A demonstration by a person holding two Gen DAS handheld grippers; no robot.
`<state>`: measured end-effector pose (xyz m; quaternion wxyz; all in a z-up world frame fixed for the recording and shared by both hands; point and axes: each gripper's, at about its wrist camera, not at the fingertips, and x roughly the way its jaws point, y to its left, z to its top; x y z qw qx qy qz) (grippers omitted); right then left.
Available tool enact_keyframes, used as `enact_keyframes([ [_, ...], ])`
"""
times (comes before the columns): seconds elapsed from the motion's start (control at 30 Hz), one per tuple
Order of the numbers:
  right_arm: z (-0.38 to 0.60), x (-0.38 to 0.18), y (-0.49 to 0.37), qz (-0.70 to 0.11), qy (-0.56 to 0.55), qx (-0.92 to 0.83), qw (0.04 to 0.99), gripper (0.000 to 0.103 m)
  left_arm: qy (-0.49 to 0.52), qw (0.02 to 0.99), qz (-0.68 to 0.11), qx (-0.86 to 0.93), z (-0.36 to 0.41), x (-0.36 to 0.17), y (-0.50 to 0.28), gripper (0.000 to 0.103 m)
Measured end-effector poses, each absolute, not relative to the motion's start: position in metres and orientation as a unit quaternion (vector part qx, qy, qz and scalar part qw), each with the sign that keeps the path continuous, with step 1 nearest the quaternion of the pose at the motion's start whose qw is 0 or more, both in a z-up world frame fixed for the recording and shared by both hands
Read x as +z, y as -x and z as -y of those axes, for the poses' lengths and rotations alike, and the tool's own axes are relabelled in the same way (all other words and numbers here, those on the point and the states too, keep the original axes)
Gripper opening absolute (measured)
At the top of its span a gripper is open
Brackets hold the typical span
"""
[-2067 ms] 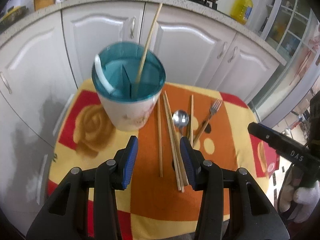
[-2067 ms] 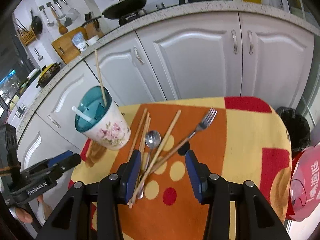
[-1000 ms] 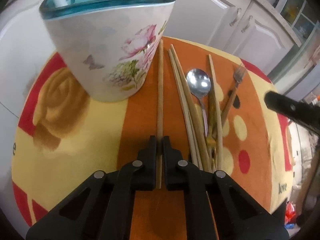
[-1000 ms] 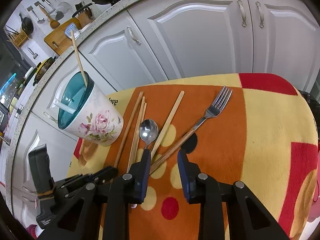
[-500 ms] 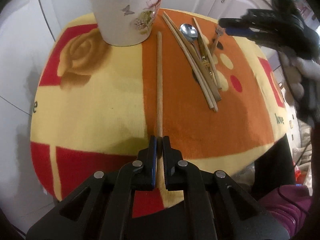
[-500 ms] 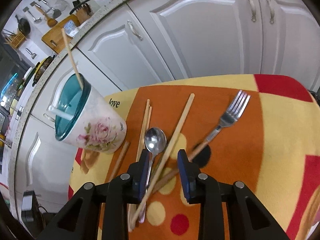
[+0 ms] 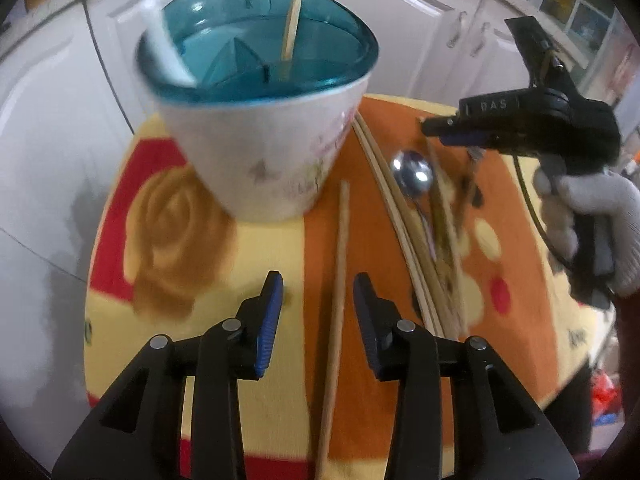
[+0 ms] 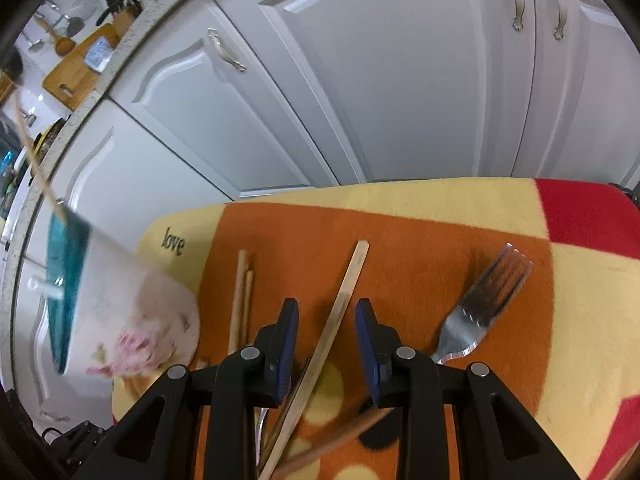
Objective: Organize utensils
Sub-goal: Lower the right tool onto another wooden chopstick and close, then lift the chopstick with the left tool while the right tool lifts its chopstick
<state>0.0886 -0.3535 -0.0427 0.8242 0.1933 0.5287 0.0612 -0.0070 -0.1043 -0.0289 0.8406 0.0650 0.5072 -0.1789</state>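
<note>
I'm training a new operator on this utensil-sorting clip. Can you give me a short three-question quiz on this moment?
1. True or false: the left claw is shut on the lone chopstick.
2. What stands in the utensil holder? A) fork B) chopstick and white utensil C) nothing
3. Which utensil lies right of the right claw?

Key:
1. False; it is open, fingers astride the chopstick.
2. B
3. The fork.
</note>
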Motion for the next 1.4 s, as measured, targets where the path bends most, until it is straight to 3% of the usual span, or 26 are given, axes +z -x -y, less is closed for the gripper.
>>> enact_keyframes([
  [0.13, 0.353, -0.047, -0.097, -0.522, -0.186, 0.062, 0.830, 0.028, -0.075, 0.847, -0.500, -0.163, 0.125, -0.040, -0.008, 0.035],
  [0.27, 0.351, -0.048, -0.098, -0.521, -0.157, 0.064, 0.837, 0.011, -0.095, 0.850, -0.495, -0.153, 0.144, -0.051, -0.016, 0.035],
  [0.4, 0.357, -0.048, -0.093, -0.520, -0.163, 0.073, 0.835, 0.009, -0.084, 0.845, -0.504, -0.155, 0.154, -0.062, -0.023, 0.034],
  [0.5, 0.360, -0.043, -0.085, -0.515, -0.181, 0.088, 0.833, 0.006, -0.073, 0.840, -0.510, -0.169, 0.154, -0.061, -0.028, 0.008],
  [0.8, 0.363, 0.000, -0.038, -0.473, -0.199, 0.125, 0.849, 0.005, 0.001, 0.832, -0.517, -0.203, 0.116, -0.034, -0.016, 0.007],
  [1.4, 0.343, 0.093, 0.048, -0.396, -0.155, 0.174, 0.888, 0.005, 0.043, 0.871, -0.428, -0.238, 0.060, 0.074, 0.047, 0.006],
])
